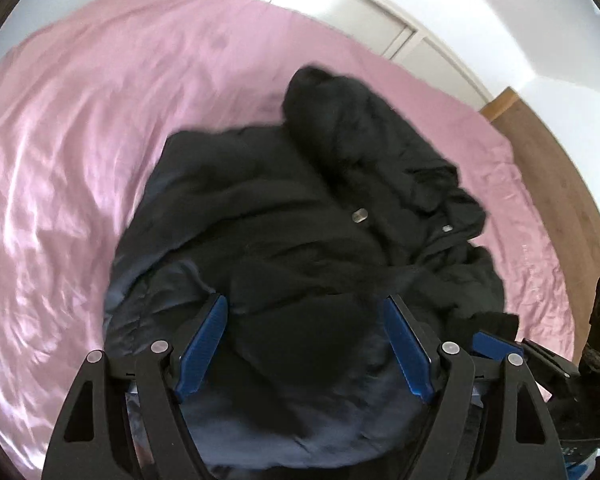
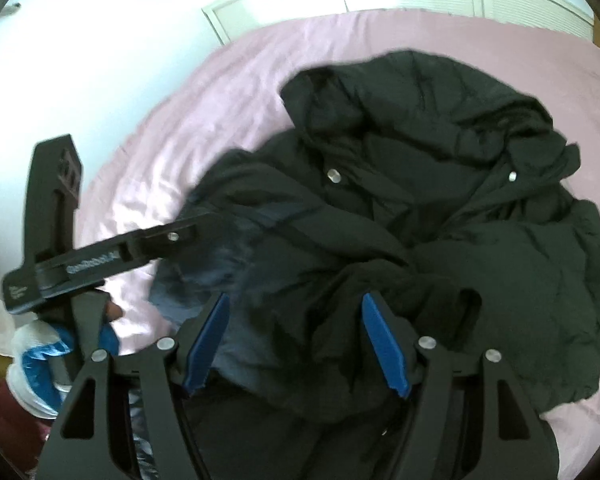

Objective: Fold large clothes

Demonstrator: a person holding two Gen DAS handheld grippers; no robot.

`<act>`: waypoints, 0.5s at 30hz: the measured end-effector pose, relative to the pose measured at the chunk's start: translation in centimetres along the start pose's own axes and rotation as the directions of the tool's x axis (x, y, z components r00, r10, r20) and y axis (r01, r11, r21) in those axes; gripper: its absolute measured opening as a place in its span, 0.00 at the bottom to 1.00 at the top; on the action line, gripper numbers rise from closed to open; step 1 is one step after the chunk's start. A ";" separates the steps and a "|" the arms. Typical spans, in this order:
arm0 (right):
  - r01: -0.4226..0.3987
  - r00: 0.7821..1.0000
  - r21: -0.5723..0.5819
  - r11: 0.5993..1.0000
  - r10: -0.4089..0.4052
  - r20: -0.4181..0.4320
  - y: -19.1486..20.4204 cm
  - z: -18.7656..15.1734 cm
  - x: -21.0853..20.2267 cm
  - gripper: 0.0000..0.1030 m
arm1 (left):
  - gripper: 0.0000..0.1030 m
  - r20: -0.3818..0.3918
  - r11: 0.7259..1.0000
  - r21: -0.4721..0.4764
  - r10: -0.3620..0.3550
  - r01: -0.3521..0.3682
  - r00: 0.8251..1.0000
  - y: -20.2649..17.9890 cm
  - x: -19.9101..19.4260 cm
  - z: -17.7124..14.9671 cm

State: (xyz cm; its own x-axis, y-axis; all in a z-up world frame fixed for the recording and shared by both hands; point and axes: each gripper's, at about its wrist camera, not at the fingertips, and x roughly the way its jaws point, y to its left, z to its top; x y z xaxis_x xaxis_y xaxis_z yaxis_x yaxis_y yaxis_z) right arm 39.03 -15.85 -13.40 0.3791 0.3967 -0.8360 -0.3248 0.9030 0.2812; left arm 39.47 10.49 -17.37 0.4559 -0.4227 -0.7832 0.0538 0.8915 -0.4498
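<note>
Two claws, the left claw point(image 1: 302, 320) and right claw point(image 2: 294, 316), stood wide over a crumpled black puffer jacket point(image 1: 300, 216), gripping nothing. It lay on a bed's pink sheet point(image 1: 80, 140), with white closet doors point(image 1: 380, 12) and wood floor point(image 1: 560, 168) beyond.

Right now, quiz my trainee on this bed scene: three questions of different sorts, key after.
1. True or false: the black jacket lies neatly folded on the pink sheet.
2. The lining showing at the jacket's near edge is: A red, B dark blue, C white.
3. Fill in: the jaws of the left gripper and right gripper both stand ____.

Key: 1 false, it is crumpled; 2 B; 3 open.
</note>
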 end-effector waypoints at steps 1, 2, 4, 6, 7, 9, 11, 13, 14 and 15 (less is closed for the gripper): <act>0.005 1.000 0.006 1.000 -0.005 -0.017 -0.7 -0.2 0.9 0.66 | 0.76 -0.016 1.000 -0.007 0.013 -0.013 1.000 0.5 1.0 -0.2; 0.005 1.000 0.013 1.000 -0.005 -0.030 -1.3 -0.3 1.7 0.66 | 0.76 -0.027 1.000 -0.011 0.023 -0.023 0.999 0.8 1.8 -0.5; 0.001 0.998 0.025 1.000 0.001 -0.058 -2.5 -0.7 3.2 0.66 | 0.76 -0.044 0.999 -0.009 0.034 -0.035 0.998 1.0 3.0 -0.9; -0.005 0.997 0.019 1.000 0.007 -0.072 -3.2 -0.8 3.9 0.66 | 0.76 -0.062 0.998 0.010 0.063 -0.063 0.996 0.8 4.0 -1.2; 0.011 0.997 0.013 1.000 -0.010 -0.079 -3.2 -0.7 4.0 0.66 | 0.76 -0.065 0.997 0.017 0.076 -0.075 0.995 0.6 4.2 -1.2; 0.001 0.996 -0.001 1.000 -0.001 -0.087 -3.2 -0.4 3.8 0.66 | 0.76 -0.060 0.996 0.018 0.085 -0.084 0.995 0.3 3.8 -1.1; -0.024 0.996 -0.005 1.000 0.023 -0.082 -3.4 0.0 2.9 0.66 | 0.76 -0.018 0.997 0.007 0.076 -0.076 0.997 -0.2 2.2 -0.6; -0.042 0.998 -0.014 0.999 0.041 -0.054 -3.5 0.1 1.1 0.66 | 0.76 0.020 0.997 0.020 0.068 -0.068 0.998 -0.9 1.0 0.4; -0.041 0.999 -0.022 0.999 0.041 -0.033 -3.6 0.3 0.2 0.66 | 0.76 0.029 0.997 0.030 0.069 -0.069 0.997 -1.3 0.8 1.0; -0.039 0.999 -0.025 0.999 0.039 -0.023 -3.5 0.3 -0.4 0.66 | 0.77 0.038 0.996 0.044 0.071 -0.073 0.997 -1.6 0.7 1.9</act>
State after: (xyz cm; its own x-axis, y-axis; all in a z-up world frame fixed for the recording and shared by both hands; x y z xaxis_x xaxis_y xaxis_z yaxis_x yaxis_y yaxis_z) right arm 40.22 -19.13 -13.91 0.3464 0.4276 -0.8350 -0.3614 0.8822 0.3019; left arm 41.38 9.01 -16.40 0.4921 -0.3516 -0.7964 0.0594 0.9263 -0.3722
